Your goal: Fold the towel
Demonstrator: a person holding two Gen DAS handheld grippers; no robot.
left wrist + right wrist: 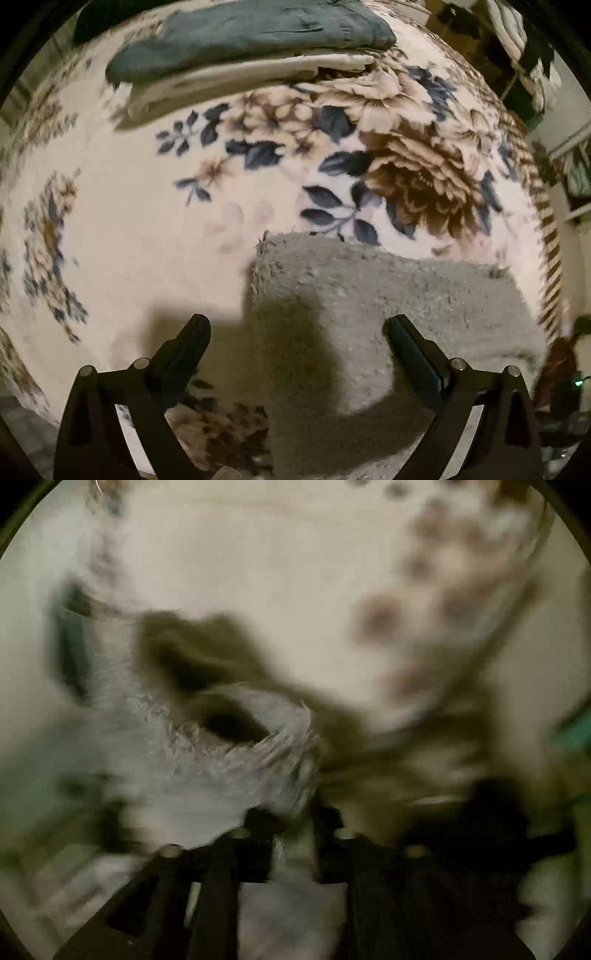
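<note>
A grey fluffy towel (388,306) lies on the floral blanket (122,221) in the left wrist view, its far left corner near the middle of the frame. My left gripper (297,332) hangs open above the towel's left edge, one finger over the blanket and the other over the towel, nothing between them. The right wrist view is heavily blurred. There the same towel (207,760) bunches up in a raised fold in front of my right gripper (295,819), whose fingers stand close together with towel fabric pinched between them.
A stack of folded cloths, a dark blue-grey one (251,33) on top of cream ones (236,81), rests at the far side of the blanket. The bed's edge and room clutter (554,147) show at the right.
</note>
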